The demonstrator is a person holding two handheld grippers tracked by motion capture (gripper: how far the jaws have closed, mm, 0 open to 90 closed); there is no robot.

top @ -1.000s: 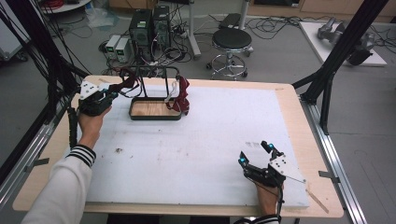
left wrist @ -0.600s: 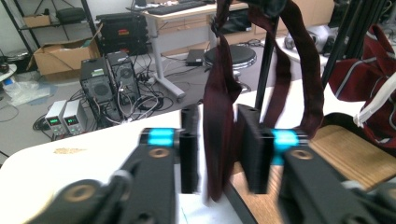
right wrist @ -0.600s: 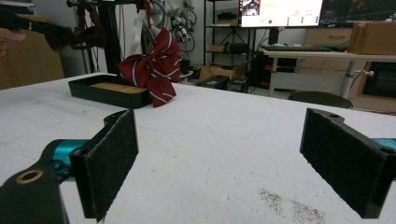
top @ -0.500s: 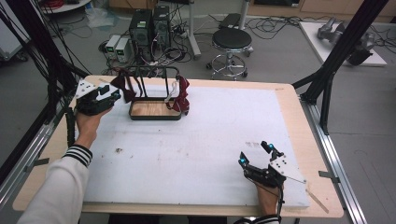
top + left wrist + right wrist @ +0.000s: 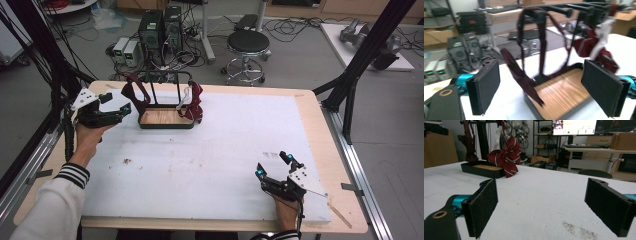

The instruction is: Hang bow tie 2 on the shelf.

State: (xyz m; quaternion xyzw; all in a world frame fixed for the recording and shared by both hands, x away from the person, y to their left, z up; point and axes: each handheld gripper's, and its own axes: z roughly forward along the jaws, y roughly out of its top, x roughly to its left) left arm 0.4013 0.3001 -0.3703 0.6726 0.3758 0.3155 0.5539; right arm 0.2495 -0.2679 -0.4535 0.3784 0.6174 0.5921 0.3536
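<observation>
Nearest the person, at the near right of the white mat (image 5: 210,165), the right gripper (image 5: 274,166) rests low with its jaws released and nothing between them; a few dark crumbs lie on the mat just ahead of it. Further off, at the left edge of the table (image 5: 305,100), the left gripper (image 5: 126,104) is held up off the surface. Its jaws have just been opening and now stand wide, with nothing pressed between the pads (the dark red strap (image 5: 524,75) hangs free just beyond them). That strap is draped over the left end of the black rack (image 5: 167,107), which stands on a wooden-floored tray at the far left of the mat. On the rack's right end hangs a red striped bow tie (image 5: 194,102). Beyond the table stand a round stool (image 5: 248,42) and computer boxes (image 5: 159,27) on the floor.
</observation>
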